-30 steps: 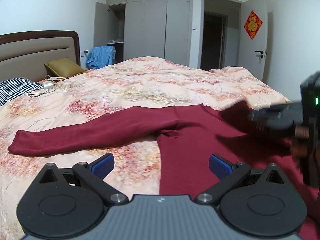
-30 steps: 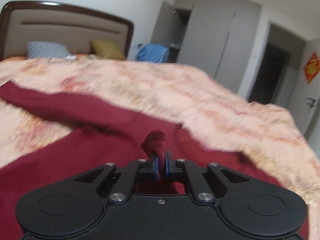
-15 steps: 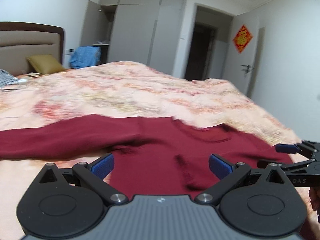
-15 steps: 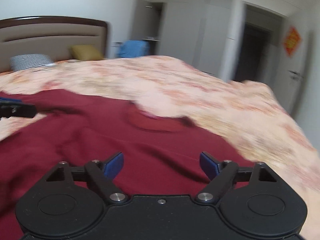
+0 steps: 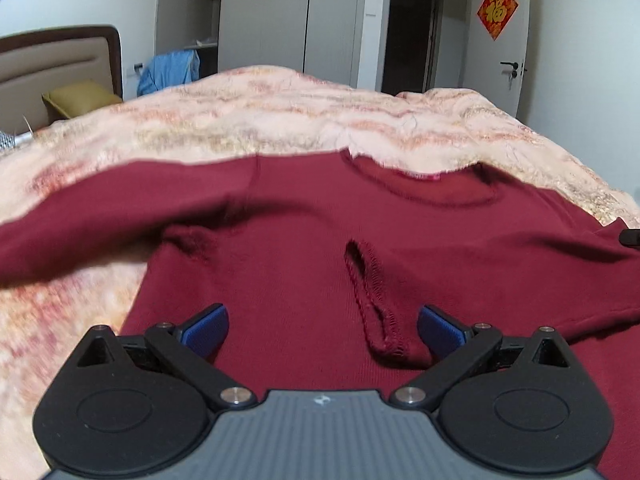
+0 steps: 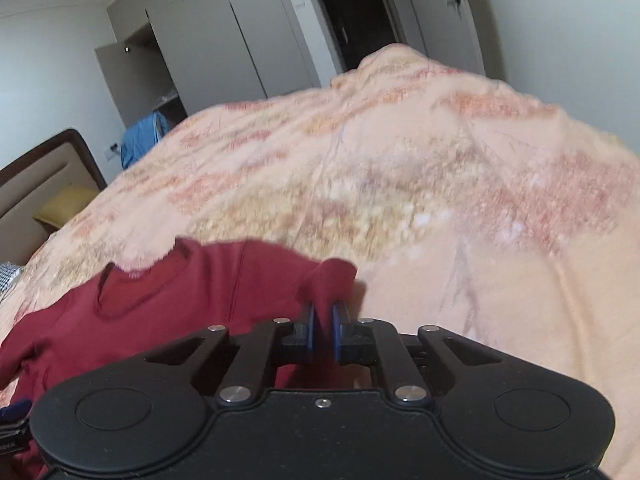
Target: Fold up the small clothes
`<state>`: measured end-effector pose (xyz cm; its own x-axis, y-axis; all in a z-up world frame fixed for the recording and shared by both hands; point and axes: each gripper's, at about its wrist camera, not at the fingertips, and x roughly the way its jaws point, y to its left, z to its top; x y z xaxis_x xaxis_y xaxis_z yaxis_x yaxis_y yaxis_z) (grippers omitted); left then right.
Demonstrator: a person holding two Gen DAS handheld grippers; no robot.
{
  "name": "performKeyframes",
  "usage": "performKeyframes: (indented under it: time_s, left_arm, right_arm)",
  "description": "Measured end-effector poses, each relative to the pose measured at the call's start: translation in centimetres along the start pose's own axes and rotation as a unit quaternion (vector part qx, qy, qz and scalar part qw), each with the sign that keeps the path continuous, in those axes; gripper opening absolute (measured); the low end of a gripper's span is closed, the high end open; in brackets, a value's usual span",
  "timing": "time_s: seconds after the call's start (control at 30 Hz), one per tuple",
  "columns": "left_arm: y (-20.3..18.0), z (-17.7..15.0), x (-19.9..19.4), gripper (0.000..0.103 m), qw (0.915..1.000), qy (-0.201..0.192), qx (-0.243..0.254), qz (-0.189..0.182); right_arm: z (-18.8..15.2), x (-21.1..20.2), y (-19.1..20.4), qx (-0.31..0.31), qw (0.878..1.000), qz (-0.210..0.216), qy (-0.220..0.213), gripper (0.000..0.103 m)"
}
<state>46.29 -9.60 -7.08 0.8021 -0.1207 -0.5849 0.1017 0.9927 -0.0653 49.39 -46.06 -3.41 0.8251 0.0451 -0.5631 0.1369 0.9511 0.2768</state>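
A dark red sweater [image 5: 280, 240] lies spread on the bed, neckline [image 5: 432, 184] at the far side. One sleeve [image 5: 100, 220] stretches out to the left. The other sleeve is folded across the body, and its stitched cuff [image 5: 376, 304] lies just inside my left gripper's right finger. My left gripper [image 5: 322, 328] hovers open low over the body, gripping nothing. My right gripper [image 6: 323, 320] is shut on a raised fold of the sweater [image 6: 180, 292] at its right shoulder edge. Its tip [image 5: 630, 237] shows at the right rim of the left wrist view.
A peach floral quilt [image 6: 440, 184] covers the whole bed. Far left are the headboard [image 5: 48, 64], a yellow pillow [image 5: 76, 98] and a blue garment [image 5: 168, 70]. Grey wardrobes [image 5: 288, 16], a dark doorway and a white door [image 5: 500, 40] stand behind.
My right gripper let go of the sleeve cuff on the sweater's body, opened, swung right while rolling, and shut on the shoulder edge. My left gripper moved right and lower over the sweater.
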Motion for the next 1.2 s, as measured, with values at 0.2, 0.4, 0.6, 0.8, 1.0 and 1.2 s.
performKeyframes:
  time_s: [0.2,0.4,0.6,0.8,1.0,1.2]
  left_arm:
    - [-0.7,-0.2,0.2,0.103,0.9997,0.0,0.019,0.015]
    - [-0.7,-0.1,0.3,0.103,0.9997,0.0,0.018,0.014]
    - [-0.7,-0.2,0.3,0.103,0.9997,-0.003,0.02,0.015]
    - [-0.6,-0.2,0.3,0.103,0.9997,-0.003,0.02,0.015]
    - [-0.6,-0.2,0.3,0.103,0.9997,-0.003,0.019,0.015]
    - [-0.6,-0.2,0.3,0.103,0.9997,-0.003,0.019,0.015]
  right_arm:
    - [-0.7,-0.1,0.7,-0.064,0.998,-0.025,-0.007,0.018]
    - [-2.6,-4.9,0.1,-0.134,0.989,-0.048,-0.037,0.033]
    - [-6.5,-8.5,1.1,-0.277,0.958,-0.068,-0.032,0.033]
    - [-9.7,-7.1,4.7,-0.42,0.904,-0.078,-0.022,0.033]
    - [-10.5,-5.2,6.6,-0.515,0.851,-0.104,-0.022,0.016]
    - [-10.7,-5.4,6.7,-0.517,0.848,-0.114,-0.028,0.004]
